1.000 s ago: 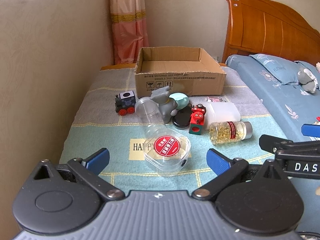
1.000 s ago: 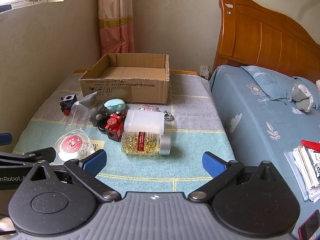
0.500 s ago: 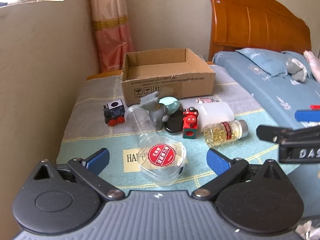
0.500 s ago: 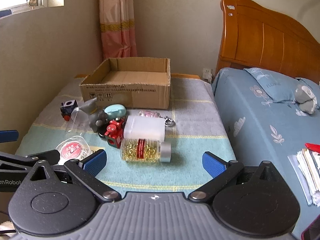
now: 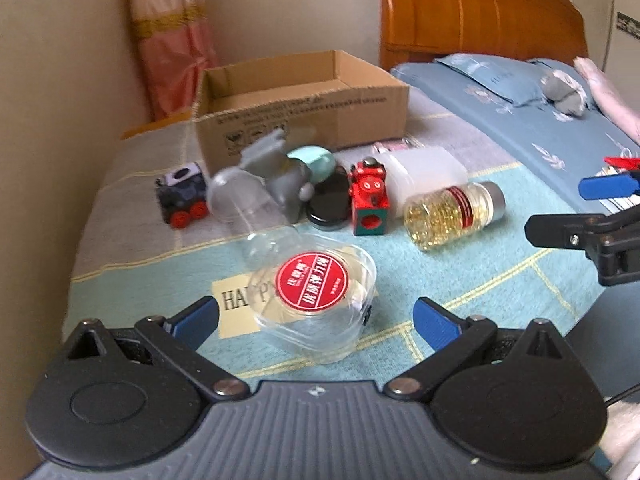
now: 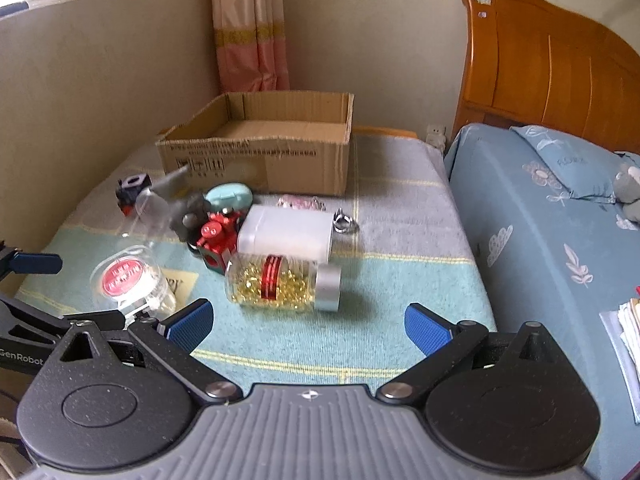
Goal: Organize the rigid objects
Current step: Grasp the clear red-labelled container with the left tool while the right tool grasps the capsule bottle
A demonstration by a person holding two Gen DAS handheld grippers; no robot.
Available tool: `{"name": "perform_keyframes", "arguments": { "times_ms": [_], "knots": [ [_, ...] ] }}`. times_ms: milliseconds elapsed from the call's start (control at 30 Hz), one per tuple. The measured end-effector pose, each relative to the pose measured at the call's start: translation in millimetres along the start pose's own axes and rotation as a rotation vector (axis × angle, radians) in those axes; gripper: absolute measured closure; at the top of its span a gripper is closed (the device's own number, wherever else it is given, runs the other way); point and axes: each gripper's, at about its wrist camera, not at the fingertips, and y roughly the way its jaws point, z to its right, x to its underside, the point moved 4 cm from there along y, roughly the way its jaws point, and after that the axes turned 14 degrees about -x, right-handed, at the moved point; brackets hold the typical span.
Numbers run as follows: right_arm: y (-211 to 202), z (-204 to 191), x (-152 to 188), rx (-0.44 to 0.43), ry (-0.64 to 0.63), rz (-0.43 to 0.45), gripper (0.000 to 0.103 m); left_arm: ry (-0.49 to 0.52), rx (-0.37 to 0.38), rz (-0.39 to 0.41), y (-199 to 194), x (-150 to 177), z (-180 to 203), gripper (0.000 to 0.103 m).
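A clear plastic box with a red round label (image 5: 316,304) lies on the teal cloth between the fingers of my open left gripper (image 5: 316,320), and nothing grips it. My right gripper (image 6: 307,325) is open too, just short of a bottle of golden capsules (image 6: 280,284) lying on its side. Behind that are a white translucent container (image 6: 286,234), a red toy robot (image 6: 216,236), a grey figure (image 5: 284,180), a clear cup (image 5: 240,200), a black lid (image 5: 330,204), a teal case (image 5: 316,160) and a toy train (image 5: 182,196). The open cardboard box (image 6: 256,156) at the back holds nothing.
A beige wall (image 5: 60,120) runs close along the left of the table. A bed with a blue sheet (image 6: 540,232) and wooden headboard (image 6: 552,68) lies to the right. Papers (image 6: 628,320) rest on the bed's near edge. A small key ring (image 6: 344,224) sits beside the white container.
Both grippers have come forward over the table. The clear labelled box now lies between the left fingers, and the capsule bottle is nearer the right gripper. No object has moved.
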Motion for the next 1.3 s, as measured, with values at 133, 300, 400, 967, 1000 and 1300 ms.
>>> {"name": "perform_keyframes", "arguments": {
  "times_ms": [133, 300, 400, 967, 1000, 1300],
  "knots": [
    [12, 3, 4, -0.020, -0.011, -0.015, 0.000, 0.004, 0.037, -0.045, 18, 0, 0, 0.001],
    [37, 10, 13, -0.022, -0.029, -0.076, 0.000, -0.007, 0.100, -0.118, 36, 2, -4, 0.001],
    [50, 15, 17, -0.008, -0.030, -0.119, 0.000, -0.008, 0.107, -0.123, 43, 0, -6, 0.001],
    [64, 28, 19, -0.027, -0.004, -0.152, 0.000, 0.214, 0.184, -0.089, 41, -17, 6, 0.025],
    [65, 28, 19, -0.030, -0.006, -0.152, 0.000, 0.215, 0.188, -0.086, 40, -16, 5, 0.025],
    [75, 28, 27, -0.040, -0.044, -0.191, 0.000, 0.163, 0.103, -0.117, 36, 0, -32, 0.025]
  ]
}}
